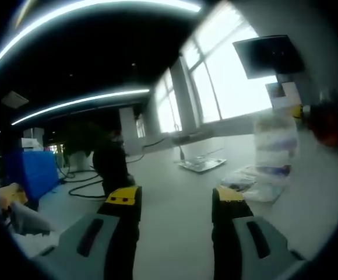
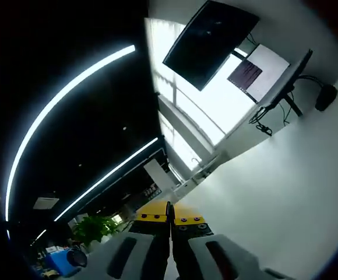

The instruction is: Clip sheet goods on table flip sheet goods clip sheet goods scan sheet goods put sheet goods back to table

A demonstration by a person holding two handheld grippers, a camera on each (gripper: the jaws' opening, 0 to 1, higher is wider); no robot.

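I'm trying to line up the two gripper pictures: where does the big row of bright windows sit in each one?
Left gripper view: the bright row of windows fills the upper right, beyond the white table.
Right gripper view: it runs diagonally through the upper middle, behind the dark hanging monitor.
Shared landmark: the long white ceiling light strips.

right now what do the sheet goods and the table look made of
Sheet goods: seem to be thin glossy plastic packets, judging by their pale sheen and printed patches; blur leaves it open. Table: smooth matte white top, likely laminate, with an even, grainless surface.
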